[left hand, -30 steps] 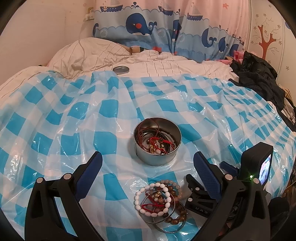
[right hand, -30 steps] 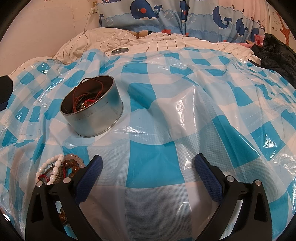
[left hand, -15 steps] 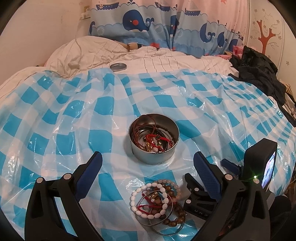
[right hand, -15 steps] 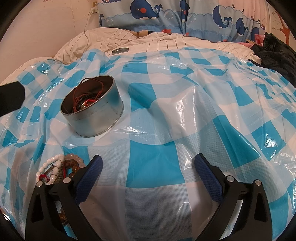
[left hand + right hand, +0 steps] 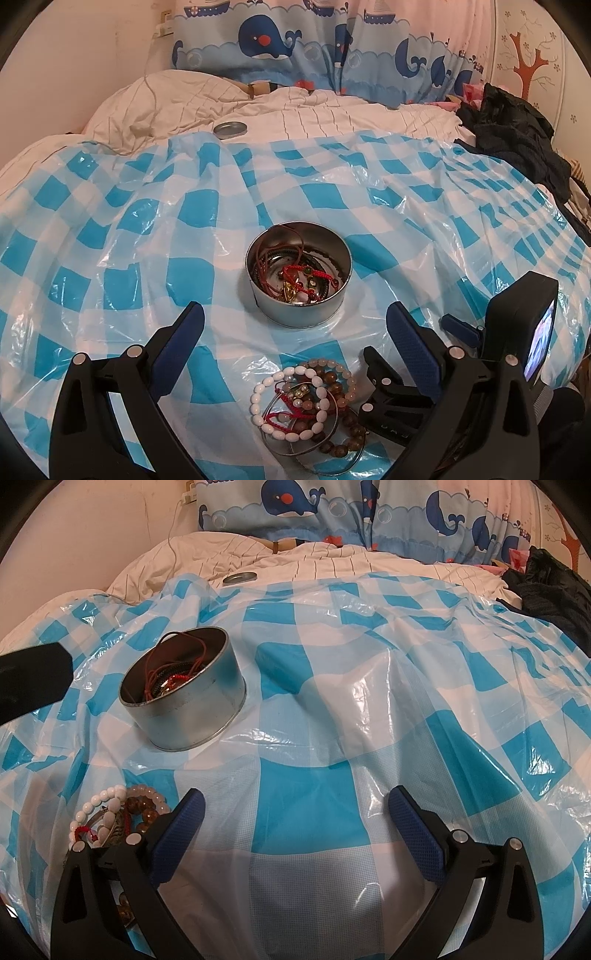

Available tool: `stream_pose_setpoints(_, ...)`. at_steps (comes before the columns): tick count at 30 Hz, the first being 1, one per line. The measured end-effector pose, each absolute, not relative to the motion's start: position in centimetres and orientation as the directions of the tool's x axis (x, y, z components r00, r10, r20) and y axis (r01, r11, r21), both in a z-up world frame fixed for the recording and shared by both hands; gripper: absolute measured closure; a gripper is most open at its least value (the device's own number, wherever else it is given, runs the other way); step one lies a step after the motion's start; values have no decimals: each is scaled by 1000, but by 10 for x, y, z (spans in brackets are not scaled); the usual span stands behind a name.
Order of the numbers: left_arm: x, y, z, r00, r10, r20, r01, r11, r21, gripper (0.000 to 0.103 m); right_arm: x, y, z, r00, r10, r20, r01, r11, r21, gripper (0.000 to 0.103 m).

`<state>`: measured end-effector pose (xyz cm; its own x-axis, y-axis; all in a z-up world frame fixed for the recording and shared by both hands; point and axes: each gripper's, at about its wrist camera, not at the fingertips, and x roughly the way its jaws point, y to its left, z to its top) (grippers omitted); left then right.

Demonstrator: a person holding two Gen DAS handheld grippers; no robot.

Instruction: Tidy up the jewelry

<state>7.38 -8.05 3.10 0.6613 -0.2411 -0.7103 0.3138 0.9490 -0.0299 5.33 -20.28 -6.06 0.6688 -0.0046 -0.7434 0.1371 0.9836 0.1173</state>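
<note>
- left wrist view: my left gripper is spread wide and holds nothing, above the blue-and-white checked plastic sheet.
- the round silver metal tin sits ahead between my fingers, with red cords and dark bands inside.
- the heap of white, brown and pink bead bracelets lies just below the tin.
- right wrist view: my right gripper is spread wide, empty over the sheet.
- tin and bracelets lie to its left.
</note>
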Motion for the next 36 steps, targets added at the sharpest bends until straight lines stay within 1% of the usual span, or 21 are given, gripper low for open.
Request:
stream_pose_setpoints(9, 73, -78, 31, 663, -238, -710, 316, 949, -24, 8, 54, -203, -60, 665, -4, -747, 137, 984, 116, 7)
stream_pose_setpoints(13, 73, -57, 32, 662, -236, -711, 295, 955, -43, 8, 53, -204, -60, 669, 7, -743, 136, 982, 132, 7)
stream_pose_setpoints(16, 76, -35, 31, 660, -234, -714, 263, 962, -72, 8, 45, -214, -53, 702, 43, -711, 155, 965, 211, 7)
stream_pose_setpoints(18, 79, -16, 30, 655, -241, -716, 230, 966, -116, 8, 39, -223, -45, 730, 63, -681, 166, 949, 267, 7)
stream_pose_setpoints(20, 81, -2, 29, 646, -261, -718, 210, 964, -163, 8, 36, -227, -38, 737, 88, -670, 159, 941, 298, 7)
stream_pose_setpoints(24, 84, 20, 25, 623, -332, -708, 203, 943, -263, 8, 35, -220, -26, 719, 167, -674, 84, 943, 323, 7)
stream_pose_setpoints(26, 85, 24, 23, 627, -324, -709, 194, 946, -261, 8, 35, -208, -25, 701, 224, -677, 16, 944, 329, 8)
stream_pose_setpoints(29, 85, 25, 20, 629, -316, -710, 191, 948, -253, 8, 29, -188, -22, 694, 268, -668, -75, 950, 304, 8)
stream_pose_setpoints(30, 85, 24, 20, 627, -326, -708, 199, 945, -259, 8, 29, -184, -21, 695, 269, -667, -91, 953, 289, 8)
stream_pose_setpoints(32, 84, 17, 18, 603, -387, -698, 247, 922, -299, 8, 25, -182, -19, 706, 247, -663, -91, 961, 261, 8)
stream_pose_setpoints(34, 84, 6, 13, 567, -432, -701, 294, 901, -317, 8, 24, -192, -17, 725, 207, -657, -41, 965, 259, 8)
stream_pose_setpoints(36, 83, -6, 7, 535, -464, -706, 331, 884, -330, 8, 23, -209, -16, 744, 158, -649, 44, 958, 283, 8)
